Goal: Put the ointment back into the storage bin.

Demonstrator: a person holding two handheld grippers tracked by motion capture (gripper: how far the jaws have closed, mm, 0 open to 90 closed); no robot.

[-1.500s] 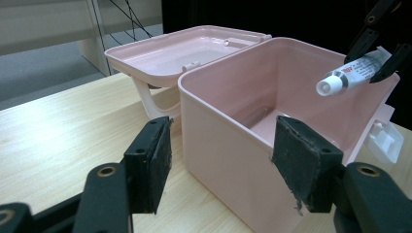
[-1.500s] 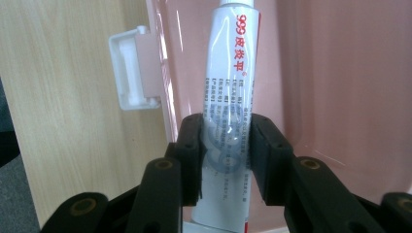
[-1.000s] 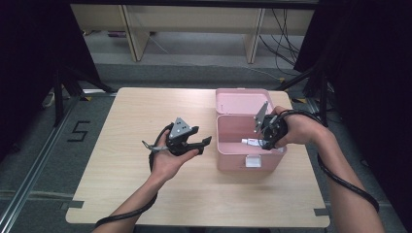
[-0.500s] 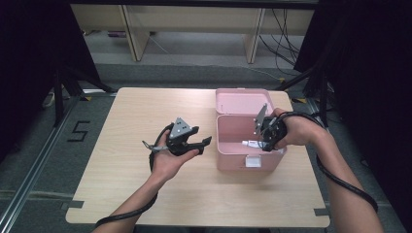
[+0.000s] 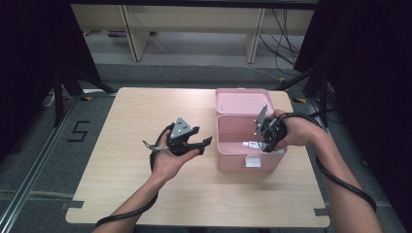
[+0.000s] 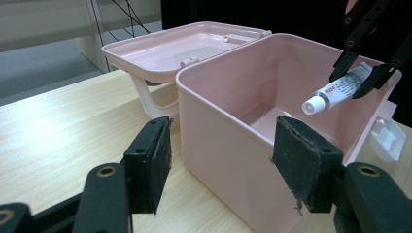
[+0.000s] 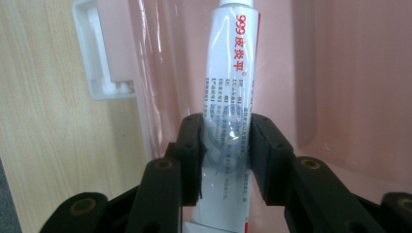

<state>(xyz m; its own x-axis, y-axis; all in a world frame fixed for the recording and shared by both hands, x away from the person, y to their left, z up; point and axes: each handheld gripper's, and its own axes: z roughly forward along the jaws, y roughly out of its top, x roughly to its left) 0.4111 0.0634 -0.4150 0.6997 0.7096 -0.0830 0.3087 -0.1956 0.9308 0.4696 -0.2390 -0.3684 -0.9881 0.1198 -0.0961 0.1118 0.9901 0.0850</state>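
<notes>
Your right gripper (image 7: 226,145) has its two black pads clamped on the sides of a white ointment tube (image 7: 228,92) with red lettering; the tube runs straight out from between the pads, cap end away from you. In the left gripper view that tube (image 6: 335,90) hangs tilted over the open top of the pink box (image 6: 228,126), white cap pointing down and into the cavity, body above the far rim. From the high view the tube (image 5: 253,144) lies across the box's inner space near its front wall, and your right gripper (image 5: 266,138) reaches in over the right rim.

The box (image 5: 248,160) stands on the right half of the wooden table (image 5: 126,189). Its interior looks bare apart from the held tube. Its lid (image 5: 240,100) is swung fully back and lies flat behind it, hollow side up, with a white latch on the front wall.

Your left gripper (image 5: 187,143) is released, its jaws spread wide with nothing between them, just beside the box's left wall and apart from it.
</notes>
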